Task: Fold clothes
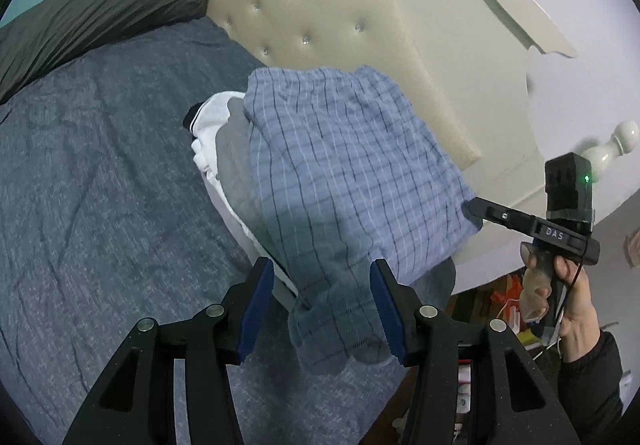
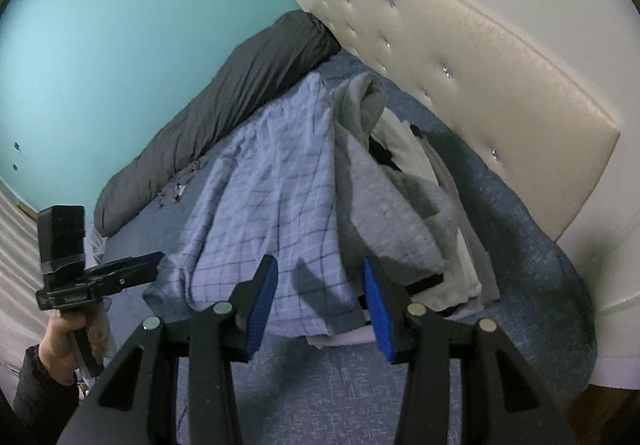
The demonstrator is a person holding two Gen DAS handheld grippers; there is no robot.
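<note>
A blue checked garment (image 1: pixel 344 165) lies spread over a pile of clothes on the bed, near the headboard. My left gripper (image 1: pixel 322 305) is open, and a hanging end of the checked cloth lies between and below its blue pads (image 1: pixel 256 309). The right gripper (image 1: pixel 474 209), held by a hand, touches the garment's right edge. In the right wrist view, my right gripper (image 2: pixel 320 305) is open just above the near edge of the checked garment (image 2: pixel 260 205) and a grey garment (image 2: pixel 400 213). The left gripper (image 2: pixel 154 261) sits at that garment's left corner.
White clothing with black trim (image 1: pixel 208 125) and grey cloth (image 1: pixel 232 165) lie under the checked garment. The blue-grey bedcover (image 1: pixel 100 185) stretches left. A dark duvet (image 1: pixel 100 13) lies along the far side, the cream tufted headboard (image 1: pixel 320 25) stands behind, and clutter (image 1: pixel 504 297) sits beside the bed.
</note>
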